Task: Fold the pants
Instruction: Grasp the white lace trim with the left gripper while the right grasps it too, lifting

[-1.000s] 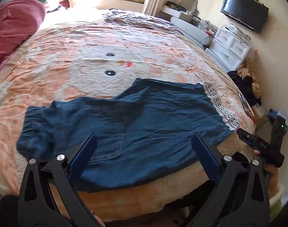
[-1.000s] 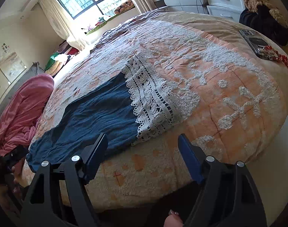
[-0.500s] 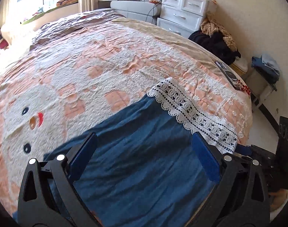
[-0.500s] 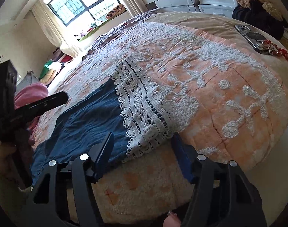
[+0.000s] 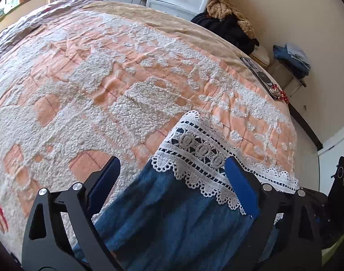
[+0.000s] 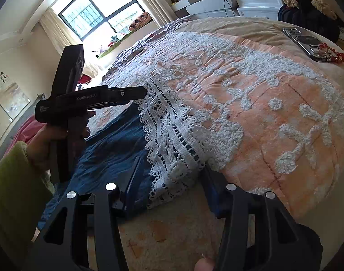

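Dark blue denim pants [image 5: 176, 221] w/ white crochet-lace hem band [image 5: 201, 155] lie flat on the orange-and-white fleecy bedspread [image 5: 117, 85], hem end near the bed's edge. L gripper [image 5: 172, 180] has jaws spread wide, straddling the far corner of the lace hem w/o pinching it; R gripper [image 6: 169, 176] likewise released, blue pads either side of the near hem corner, cloth between them but not clamped. Silver phone w/ red bead strap [image 6: 307, 43] sits well apart on the bedspread, by the far edge.
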A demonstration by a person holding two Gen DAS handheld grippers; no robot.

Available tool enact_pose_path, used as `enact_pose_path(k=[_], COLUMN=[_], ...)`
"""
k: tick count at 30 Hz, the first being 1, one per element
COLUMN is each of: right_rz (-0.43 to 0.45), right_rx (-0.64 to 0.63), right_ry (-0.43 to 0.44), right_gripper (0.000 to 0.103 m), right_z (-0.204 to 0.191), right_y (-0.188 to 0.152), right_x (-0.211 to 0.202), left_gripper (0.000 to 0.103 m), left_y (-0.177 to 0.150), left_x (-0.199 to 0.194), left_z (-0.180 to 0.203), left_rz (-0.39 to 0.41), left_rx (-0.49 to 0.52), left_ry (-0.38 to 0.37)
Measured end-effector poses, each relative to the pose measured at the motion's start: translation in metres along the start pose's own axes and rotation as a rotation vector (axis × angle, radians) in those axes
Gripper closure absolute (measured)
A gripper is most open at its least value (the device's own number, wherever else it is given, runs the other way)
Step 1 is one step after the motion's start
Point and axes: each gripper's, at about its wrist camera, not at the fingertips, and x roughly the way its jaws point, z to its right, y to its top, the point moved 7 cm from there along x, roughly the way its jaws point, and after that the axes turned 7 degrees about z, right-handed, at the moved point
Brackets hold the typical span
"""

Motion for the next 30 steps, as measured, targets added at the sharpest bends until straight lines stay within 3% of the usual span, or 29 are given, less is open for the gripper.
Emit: enact_pose_path(k=[1,3,4,7,8,9,15,22,24,30], right_rz=[-0.001,-0.008,-0.009,-0.007,-0.006,-0.001,0.084,0.127,0.086,-0.084], right_rx=[0.000,0.001,0.004,0.016,0.020,0.027,-0.069,-0.292,-0.364,-0.564], right_ry=[-0.001,-0.008,-0.009,0.001,0.009,0.018,0.097,0.279,0.354,0.394], right_gripper=[0.061,0.069,0.071,0.081,0.082,0.085,0.086,0.086,0.086,0.086], right_z=[-0.001,0.000,0.001,0.002,0.002,0.001,-0.035,-0.128,-0.159,-0.214], right_y=[0.000,0.001,0.002,0.002,0.003,0.003,0.013,0.010,-0.006,-0.077], right_x=[0.002,0.006,0.007,0.009,0.009,0.007,-0.016,-0.037,-0.034,0.004], left_gripper=[0.019,0.040,0.043,0.062,0.078,0.081,0.086,0.086,0.083,0.082], left_y=[0.000,-0.004,-0.006,-0.006,-0.005,-0.004,0.000,-0.022,-0.043,-0.104], left_x=[0.005,0.015,0.019,0.020,0.018,0.016,-0.038,-0.143,-0.160,-0.173], left_z=[0.001,0.001,0.001,-0.003,-0.006,-0.008,-0.006,-0.037,-0.051,-0.088], left_rz=[-0.020,-0.060,-0.073,-0.050,-0.038,-0.028,0.088,0.238,0.240,0.165], left_rx=[-0.010,-0.023,-0.032,-0.077,-0.094,-0.109,-0.064,-0.115,-0.151,-0.230], left_ry=[-0.029,-0.064,-0.076,-0.105,-0.111,-0.120,-0.180,-0.194,-0.174,-0.056])
